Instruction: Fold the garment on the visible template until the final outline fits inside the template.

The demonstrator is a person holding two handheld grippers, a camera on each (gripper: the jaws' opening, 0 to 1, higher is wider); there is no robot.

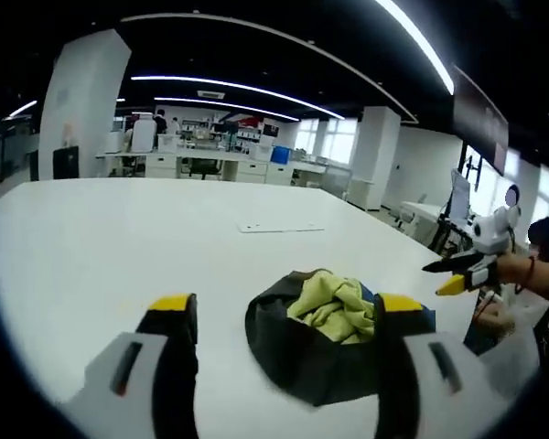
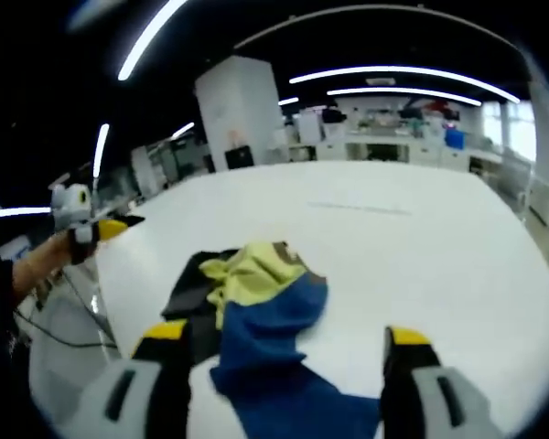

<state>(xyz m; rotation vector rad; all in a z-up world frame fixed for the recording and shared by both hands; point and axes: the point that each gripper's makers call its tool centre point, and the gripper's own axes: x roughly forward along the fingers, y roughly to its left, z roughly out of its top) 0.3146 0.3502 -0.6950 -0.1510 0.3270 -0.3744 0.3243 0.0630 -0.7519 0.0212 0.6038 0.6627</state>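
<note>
Left gripper [image 1: 284, 315] hangs low over the broad white table [image 1: 119, 238], its yellow-tipped fingers [image 1: 171, 304] spread wide and gripping nothing. Between them lies the crumpled garment of black, yellow-green and blue cloth [image 1: 320, 334], bunched in a heap, its right edge running behind the right finger. Beyond it, toward 12 o'clock, a flat pale rectangular template [image 1: 280, 227] lies on the table, well apart from the cloth. At 3 o'clock the right gripper [image 1: 462, 274] hovers off the table's edge in a person's hand.

In the right gripper view, the right gripper [image 2: 288, 343] is also wide and empty, with the garment [image 2: 256, 311] between its fingers [image 2: 407, 340]. Left gripper [image 2: 119, 226] shows at 9 o'clock. Desks and pillars stand far behind.
</note>
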